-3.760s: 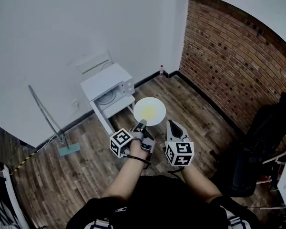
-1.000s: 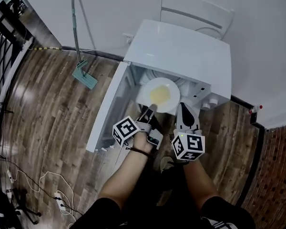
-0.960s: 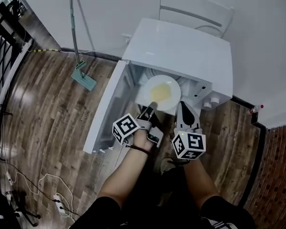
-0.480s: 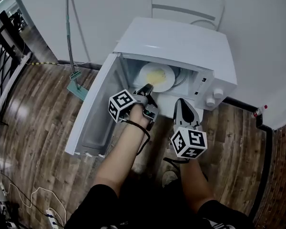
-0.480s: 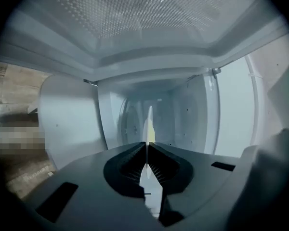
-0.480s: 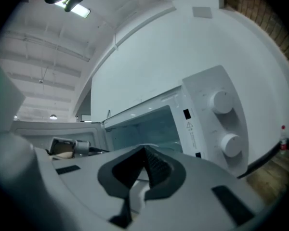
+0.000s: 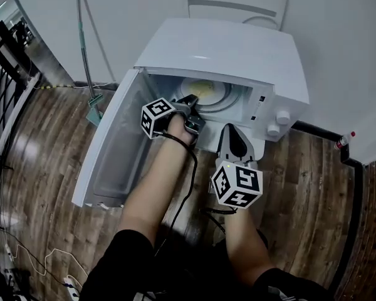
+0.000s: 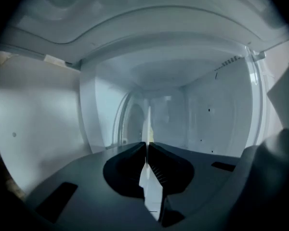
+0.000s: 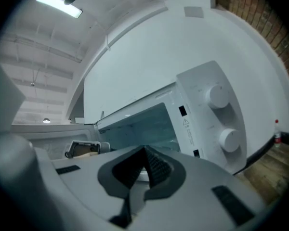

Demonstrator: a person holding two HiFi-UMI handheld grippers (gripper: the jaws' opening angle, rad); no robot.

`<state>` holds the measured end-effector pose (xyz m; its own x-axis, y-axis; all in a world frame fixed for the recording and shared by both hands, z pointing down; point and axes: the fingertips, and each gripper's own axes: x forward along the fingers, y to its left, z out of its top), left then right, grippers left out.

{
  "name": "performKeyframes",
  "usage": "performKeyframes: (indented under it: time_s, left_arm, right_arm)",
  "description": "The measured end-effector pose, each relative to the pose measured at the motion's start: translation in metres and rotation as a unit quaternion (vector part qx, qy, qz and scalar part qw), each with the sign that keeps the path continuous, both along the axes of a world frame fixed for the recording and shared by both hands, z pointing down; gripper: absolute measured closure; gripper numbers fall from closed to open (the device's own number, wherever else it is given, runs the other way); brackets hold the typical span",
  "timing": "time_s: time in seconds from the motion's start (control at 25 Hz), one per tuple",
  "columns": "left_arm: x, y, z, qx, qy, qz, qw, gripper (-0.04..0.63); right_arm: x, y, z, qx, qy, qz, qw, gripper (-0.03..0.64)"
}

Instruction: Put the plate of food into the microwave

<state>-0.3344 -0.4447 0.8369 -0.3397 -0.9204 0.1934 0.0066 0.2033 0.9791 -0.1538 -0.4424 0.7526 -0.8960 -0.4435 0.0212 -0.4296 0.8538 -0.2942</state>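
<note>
Reaching inside the boxy white microwave (image 7: pixel 229 49), the left gripper (image 7: pixel 192 100) clenched the round white plate of yellow food (image 7: pixel 207 89) (seemingly only set-down and release remained).

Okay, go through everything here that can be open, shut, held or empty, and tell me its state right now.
door: swung wide open.
microwave: open, with the plate inside.
plate: in the microwave, food on it, gripped at the rim.
left claw: shut on the plate's rim, reaching into the microwave.
right claw: shut, empty, outside the microwave.
</note>
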Motion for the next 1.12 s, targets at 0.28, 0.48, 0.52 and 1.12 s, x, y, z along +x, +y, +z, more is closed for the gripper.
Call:
performKeyframes:
  time_s: [0.28,0.48,0.52,1.12]
  left_arm:
    - [-0.004,-0.008,-0.001,-0.062,-0.015,0.017,0.9978,0.577]
    - [-0.01,-0.005,-0.004,-0.167,-0.127,0.048,0.9766,0.575]
    - [-0.011,-0.004,-0.004,-0.195,-0.158,0.056,0.9663,0.564]
    - [-0.028,0.023,-0.034,-0.391,-0.473,0.0,0.7892,0.441]
  right_arm:
    - [0.005,-0.011,0.01,0.031,0.054,0.002,0.998,0.603]
    - [0.006,-0.012,0.011,0.007,0.051,-0.007,0.999,0.604]
    - [0.006,-0.011,0.01,0.009,0.05,-0.01,0.999,0.603]
    - [0.021,-0.013,0.005,0.022,0.051,-0.005,0.998,0.603]
